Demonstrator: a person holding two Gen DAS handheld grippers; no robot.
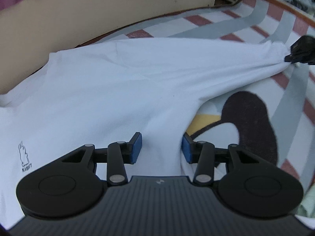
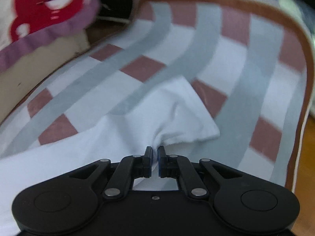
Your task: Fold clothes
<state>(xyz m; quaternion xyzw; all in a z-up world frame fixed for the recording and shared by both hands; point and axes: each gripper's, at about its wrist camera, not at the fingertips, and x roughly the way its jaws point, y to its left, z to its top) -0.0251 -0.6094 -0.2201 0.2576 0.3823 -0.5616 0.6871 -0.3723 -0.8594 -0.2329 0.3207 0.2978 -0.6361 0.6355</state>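
A white T-shirt [image 1: 118,90] lies spread over a checked mat, with a small rabbit print [image 1: 24,157] near its left side. My left gripper [image 1: 161,147] hangs open just above the shirt's lower edge, blue pads [image 1: 136,147] apart, nothing between them. My right gripper [image 2: 155,157] is shut on a bunched sleeve of the white T-shirt [image 2: 177,118]. In the left wrist view the right gripper [image 1: 295,56] shows at the far right, pulling that sleeve taut.
The mat [image 2: 226,59] has grey stripes, red-brown squares and a brown border [image 2: 303,45]. A dark cartoon figure [image 1: 252,122] is printed on it beside the shirt. A beige box [image 1: 59,19] with purple and red fabric [image 2: 49,9] stands at the back left. Wooden floor [image 2: 309,157] lies right.
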